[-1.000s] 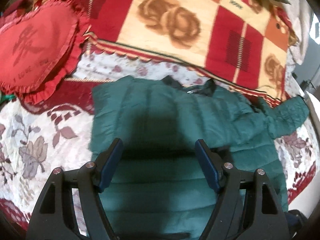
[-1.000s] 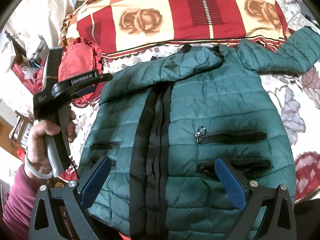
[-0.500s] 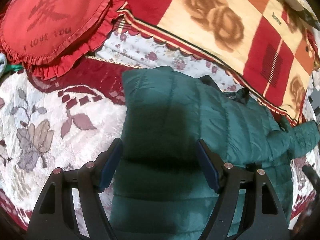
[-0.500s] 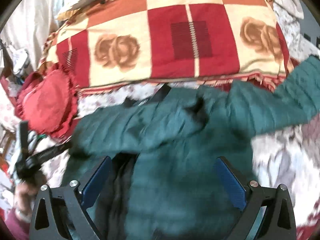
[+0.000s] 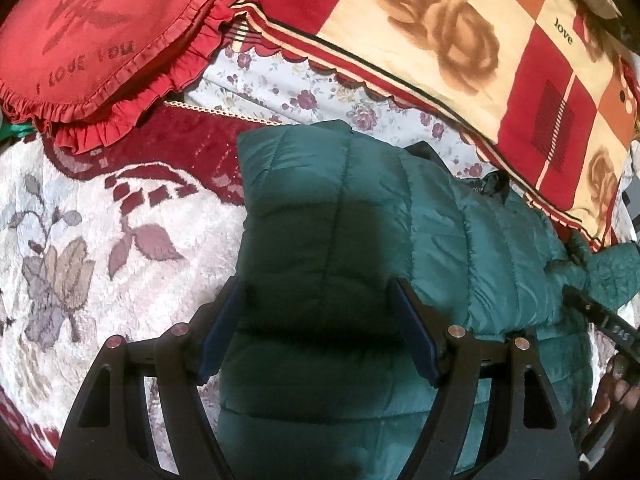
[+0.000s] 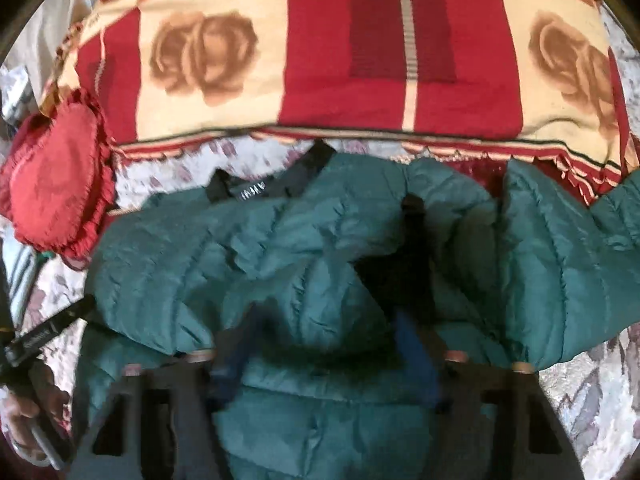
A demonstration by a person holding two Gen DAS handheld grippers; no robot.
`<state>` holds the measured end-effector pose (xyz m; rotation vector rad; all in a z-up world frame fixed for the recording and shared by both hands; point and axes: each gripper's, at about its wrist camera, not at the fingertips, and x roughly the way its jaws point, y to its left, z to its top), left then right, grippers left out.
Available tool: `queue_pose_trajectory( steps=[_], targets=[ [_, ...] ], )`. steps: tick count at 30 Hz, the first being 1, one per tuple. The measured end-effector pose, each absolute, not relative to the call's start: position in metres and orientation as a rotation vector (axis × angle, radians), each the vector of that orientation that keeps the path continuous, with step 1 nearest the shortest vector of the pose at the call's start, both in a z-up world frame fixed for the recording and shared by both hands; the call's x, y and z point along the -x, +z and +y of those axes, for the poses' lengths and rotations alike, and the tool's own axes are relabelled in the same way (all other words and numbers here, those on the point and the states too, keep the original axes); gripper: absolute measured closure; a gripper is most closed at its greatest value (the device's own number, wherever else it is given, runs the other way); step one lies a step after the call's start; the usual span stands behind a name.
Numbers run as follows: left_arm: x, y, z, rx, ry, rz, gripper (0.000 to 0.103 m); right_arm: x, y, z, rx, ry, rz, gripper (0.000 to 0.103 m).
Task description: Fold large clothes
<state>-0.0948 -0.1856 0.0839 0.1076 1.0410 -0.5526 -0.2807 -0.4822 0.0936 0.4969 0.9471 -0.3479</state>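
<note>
A teal quilted puffer jacket lies on the bed, its left sleeve folded across the chest. My left gripper is open, its blue pads low over the jacket's left shoulder. In the right wrist view the jacket fills the middle, with a black collar tag at the top and the other sleeve stretched to the right. My right gripper is blurred; its jaws stand narrower than before, close over the folded sleeve's end. Whether it touches the fabric is unclear.
A red heart cushion lies at the top left. A red and cream rose blanket lies folded behind the jacket. A floral bedspread covers the bed. The other gripper's handle shows at the left edge.
My right gripper has moved forward and down to the folded sleeve, and its jaws have narrowed. My left gripper has shifted left toward the jacket's shoulder and stayed open.
</note>
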Motion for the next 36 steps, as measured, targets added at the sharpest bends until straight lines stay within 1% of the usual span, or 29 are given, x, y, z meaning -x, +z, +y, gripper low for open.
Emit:
queue_pose_trajectory(
  steps=[1, 3, 8, 10, 14, 16, 17, 18, 19, 21, 24, 28, 32, 36],
  targets=[
    [0.094, 0.084, -0.186, -0.105, -0.554, 1.042, 0.028, 0.283, 0.093, -0.483, -0.491, -0.349, 0.941, 0.076],
    [0.093, 0.085, -0.185, -0.099, -0.557, 1.045, 0.028, 0.286, 0.097, -0.484, -0.465, -0.360, 0.929, 0.086],
    [0.089, 0.101, -0.182, -0.031, -0.560, 1.007, 0.028, 0.294, 0.114, -0.487, -0.390, -0.421, 0.873, 0.090],
    [0.088, 0.103, -0.183, 0.000, -0.550, 0.989, 0.028, 0.293, 0.110, -0.491, -0.400, -0.440, 0.887, 0.090],
    [0.081, 0.086, -0.196, -0.061, -0.530, 1.049, 0.028, 0.289, 0.088, -0.493, -0.370, -0.504, 0.946, 0.090],
    [0.082, 0.077, -0.198, -0.100, -0.513, 1.067, 0.028, 0.294, 0.082, -0.497, -0.398, -0.515, 0.956, 0.090],
    [0.083, 0.074, -0.198, -0.116, -0.509, 1.066, 0.028, 0.296, 0.082, -0.500, -0.416, -0.516, 0.963, 0.089],
    [0.083, 0.073, -0.197, -0.122, -0.509, 1.064, 0.028, 0.300, 0.085, -0.503, -0.436, -0.530, 0.971, 0.083],
    [0.083, 0.072, -0.195, -0.124, -0.509, 1.064, 0.028, 0.303, 0.087, -0.505, -0.446, -0.542, 0.969, 0.069],
    [0.083, 0.072, -0.191, -0.110, -0.508, 1.077, 0.028, 0.314, 0.099, -0.506, -0.467, -0.568, 0.938, 0.058],
    [0.083, 0.080, -0.183, -0.051, -0.506, 1.066, 0.028, 0.318, 0.122, -0.498, -0.477, -0.523, 0.872, 0.057],
    [0.081, 0.092, -0.185, 0.006, -0.510, 1.040, 0.028, 0.297, 0.133, -0.477, -0.476, -0.407, 0.850, 0.057],
    [0.081, 0.083, -0.198, -0.053, -0.500, 1.055, 0.028, 0.264, 0.122, -0.457, -0.397, -0.341, 0.889, 0.057],
    [0.084, 0.070, -0.203, -0.119, -0.477, 1.046, 0.027, 0.246, 0.090, -0.463, -0.399, -0.386, 0.956, 0.057]
  ],
)
